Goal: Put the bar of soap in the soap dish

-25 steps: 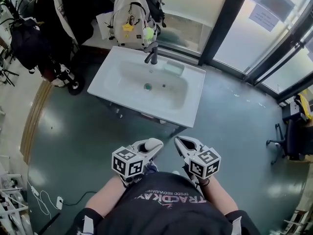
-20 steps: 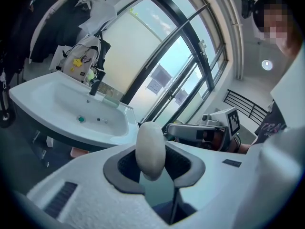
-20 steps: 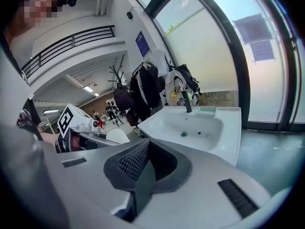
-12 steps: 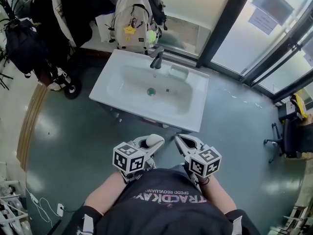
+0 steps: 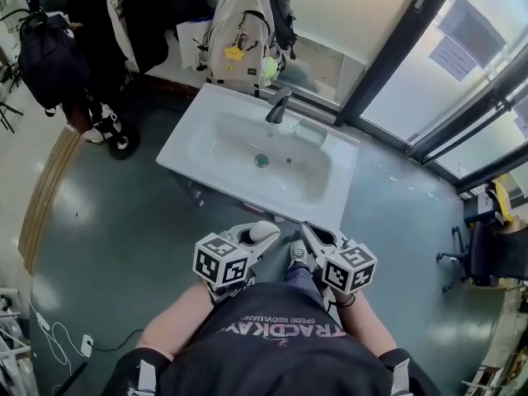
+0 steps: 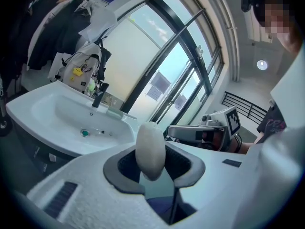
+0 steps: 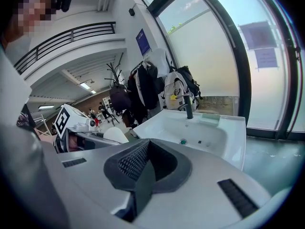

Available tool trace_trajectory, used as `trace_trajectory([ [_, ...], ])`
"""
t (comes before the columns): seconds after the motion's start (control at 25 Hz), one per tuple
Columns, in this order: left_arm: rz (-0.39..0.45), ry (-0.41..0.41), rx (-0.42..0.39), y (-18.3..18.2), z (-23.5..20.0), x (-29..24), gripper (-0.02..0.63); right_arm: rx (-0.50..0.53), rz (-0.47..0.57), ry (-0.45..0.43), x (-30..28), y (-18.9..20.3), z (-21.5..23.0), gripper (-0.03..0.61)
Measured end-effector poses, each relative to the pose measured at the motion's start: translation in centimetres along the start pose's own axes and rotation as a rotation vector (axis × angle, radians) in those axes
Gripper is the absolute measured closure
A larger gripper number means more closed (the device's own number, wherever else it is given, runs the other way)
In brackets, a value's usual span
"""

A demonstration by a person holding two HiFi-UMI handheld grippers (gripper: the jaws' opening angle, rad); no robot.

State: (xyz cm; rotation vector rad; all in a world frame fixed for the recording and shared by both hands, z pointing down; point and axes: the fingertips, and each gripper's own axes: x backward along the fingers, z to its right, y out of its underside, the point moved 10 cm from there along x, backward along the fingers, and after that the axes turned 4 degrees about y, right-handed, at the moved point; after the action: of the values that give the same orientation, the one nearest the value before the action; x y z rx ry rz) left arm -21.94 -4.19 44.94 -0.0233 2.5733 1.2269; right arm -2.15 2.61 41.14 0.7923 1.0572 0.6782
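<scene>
A white oval bar of soap [image 6: 150,149] stands on end between the pads of my left gripper [image 6: 150,162], which is shut on it. In the head view the soap [image 5: 257,236] shows at the tip of the left gripper [image 5: 250,242], just short of the white sink's [image 5: 191,130] front edge. My right gripper [image 7: 144,170] is shut with nothing in it and rides beside the left gripper [image 5: 313,239]. The pale green soap dish [image 5: 312,131] sits on the sink's back rim, right of the dark faucet [image 5: 278,106]. The soap dish [image 6: 114,112] [image 7: 210,119] lies well ahead of both grippers.
A beige backpack [image 5: 243,35] leans behind the sink. Dark coats and bags [image 5: 49,48] hang at the far left. Dark window frames [image 5: 388,64] run along the right, with an office chair [image 5: 495,250] at the right edge. Cables [image 5: 58,337] lie on the floor at the lower left.
The person has stepped toward the sink; in the head view its front edge now lies closer to both grippers. The soap stays held in the left gripper.
</scene>
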Motion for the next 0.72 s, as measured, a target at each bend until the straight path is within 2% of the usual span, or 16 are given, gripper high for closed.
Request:
trace_trajectory([
  [0.36,0.024,-0.066,0.003,-1.6,-0.6,-2.0,0.495,0.028,0.018,-0.042,-1.4,-1.7,2.8,0.568],
  [0.72,0.017,-0.089,0.027,-4.4,-0.8,-8.0,0.497,-0.006,0.027,-0.039,-0.4,-2.7,8.6,0.568],
])
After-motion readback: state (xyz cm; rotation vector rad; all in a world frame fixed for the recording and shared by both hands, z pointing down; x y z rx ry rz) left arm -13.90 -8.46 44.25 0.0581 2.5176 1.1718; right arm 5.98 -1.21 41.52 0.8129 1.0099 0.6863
